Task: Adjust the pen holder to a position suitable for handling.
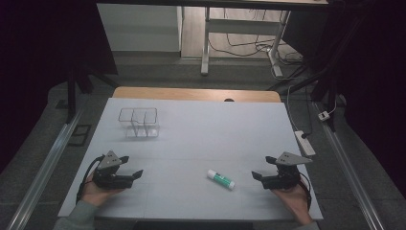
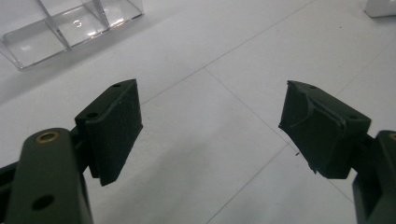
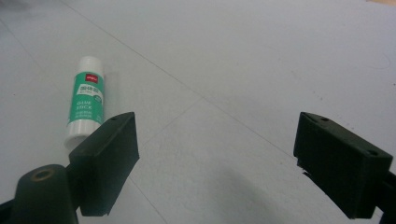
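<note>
Both black grippers, left gripper and right gripper, are held wide apart-jawed; green-and-white glue stick is seen lying between.

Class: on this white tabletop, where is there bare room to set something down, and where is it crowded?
Bare: the middle stretch between the clear organizer and the glue stick, and the whole far right side beyond the right tool. Also the near strip between the left tool and the glue stick. Crowded: only the far-left corner by the organizer and just around each tool.

The left gripper is held low in the left hand, jaws spread wide; the right gripper, gripped by the right hand, is likewise spread.
</note>
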### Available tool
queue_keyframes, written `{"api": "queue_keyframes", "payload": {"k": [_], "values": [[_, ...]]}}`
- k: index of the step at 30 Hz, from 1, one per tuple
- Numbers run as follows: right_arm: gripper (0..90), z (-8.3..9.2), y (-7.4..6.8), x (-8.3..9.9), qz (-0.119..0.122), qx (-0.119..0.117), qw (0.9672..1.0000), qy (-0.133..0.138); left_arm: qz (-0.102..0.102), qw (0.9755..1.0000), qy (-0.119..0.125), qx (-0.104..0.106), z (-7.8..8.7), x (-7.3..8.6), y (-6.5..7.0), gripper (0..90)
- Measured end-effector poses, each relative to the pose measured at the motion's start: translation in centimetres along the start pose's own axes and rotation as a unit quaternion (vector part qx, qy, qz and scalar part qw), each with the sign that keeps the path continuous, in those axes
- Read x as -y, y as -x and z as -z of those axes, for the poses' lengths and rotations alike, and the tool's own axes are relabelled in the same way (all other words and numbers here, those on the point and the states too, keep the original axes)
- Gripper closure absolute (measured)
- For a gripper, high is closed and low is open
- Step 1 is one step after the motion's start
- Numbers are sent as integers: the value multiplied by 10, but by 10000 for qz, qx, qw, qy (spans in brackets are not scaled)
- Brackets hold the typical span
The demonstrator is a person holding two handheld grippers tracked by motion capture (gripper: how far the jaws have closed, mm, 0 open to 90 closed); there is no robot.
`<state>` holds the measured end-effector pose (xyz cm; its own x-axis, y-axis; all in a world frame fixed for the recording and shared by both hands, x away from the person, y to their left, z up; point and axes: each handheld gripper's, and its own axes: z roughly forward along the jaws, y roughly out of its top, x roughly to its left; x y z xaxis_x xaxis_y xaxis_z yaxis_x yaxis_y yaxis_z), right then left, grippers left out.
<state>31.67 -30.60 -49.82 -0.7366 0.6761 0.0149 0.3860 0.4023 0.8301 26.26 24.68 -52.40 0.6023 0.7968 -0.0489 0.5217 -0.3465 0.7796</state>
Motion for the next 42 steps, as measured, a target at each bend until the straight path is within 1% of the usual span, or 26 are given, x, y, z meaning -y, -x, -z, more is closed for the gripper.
{"api": "queue_keyframes", "payload": {"k": [4,5,6,8,11,17,22,28,31,36,42], "values": [[131,-2,0,1,-30,-44,10000,-25,-23,10000,-1,-32,2,1,1,205],[131,-2,-1,1,11,42,10000,-53,-26,10000,-6,-51,2,1,1,205],[131,-2,-1,1,4,3,10000,-52,-26,10000,-10,-48,2,1,1,205],[131,-2,-1,1,-13,1,10000,-37,-27,10000,-13,-37,2,0,1,205],[133,-2,0,2,-51,17,10000,-44,-38,10000,-63,-41,0,1,1,204],[136,-4,0,2,-48,49,9999,-113,-22,10000,-57,-36,1,0,0,204],[137,-3,0,3,-45,58,9999,-89,20,10000,-14,-33,2,-1,-2,206],[137,-3,2,3,-95,90,9999,-79,52,10000,25,-43,3,-3,-5,208],[137,-2,2,3,-94,139,9998,-92,63,10000,2,-47,3,-4,-6,207],[137,-2,3,3,-122,114,9998,-84,102,9999,-13,-62,3,-7,-10,208],[137,-3,3,3,-137,130,9998,-97,198,9997,-85,-153,1,-10,-16,216]]}}
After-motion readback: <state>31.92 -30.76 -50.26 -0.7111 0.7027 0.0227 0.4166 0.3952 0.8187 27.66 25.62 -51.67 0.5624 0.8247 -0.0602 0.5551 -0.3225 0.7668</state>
